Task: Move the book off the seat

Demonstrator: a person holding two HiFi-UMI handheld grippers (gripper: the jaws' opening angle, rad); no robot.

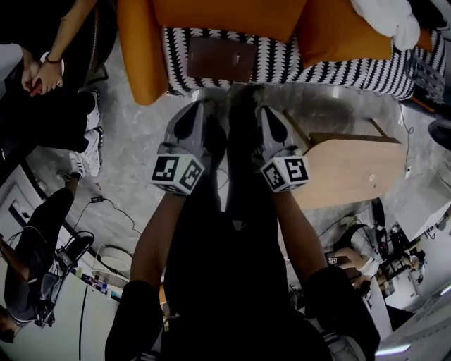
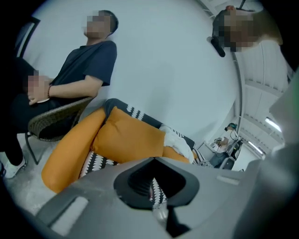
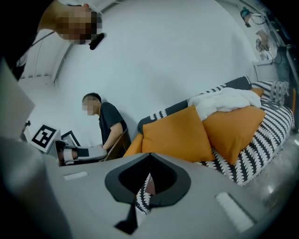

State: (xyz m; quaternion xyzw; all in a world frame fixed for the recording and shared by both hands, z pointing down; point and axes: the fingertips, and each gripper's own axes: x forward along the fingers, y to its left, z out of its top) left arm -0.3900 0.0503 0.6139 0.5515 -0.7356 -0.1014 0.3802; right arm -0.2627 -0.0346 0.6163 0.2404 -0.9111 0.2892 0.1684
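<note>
A brown book point(image 1: 220, 59) lies flat on the black-and-white patterned seat point(image 1: 331, 70) of a sofa, at the top of the head view. My left gripper point(image 1: 206, 107) and right gripper point(image 1: 255, 106) hang side by side above the grey floor just in front of the sofa, both pointing at the seat. Their tips are a little short of the book and touch nothing. In the left gripper view the left gripper point(image 2: 154, 159) has its jaws together with nothing between them. The right gripper point(image 3: 149, 155) looks the same in its own view.
Orange cushions point(image 1: 225, 17) line the sofa back, with a white cloth point(image 1: 389, 20) at the right end. A low wooden table point(image 1: 349, 169) stands right of my grippers. One person point(image 1: 49, 70) sits at the left. Cables and equipment lie on the floor at the lower left.
</note>
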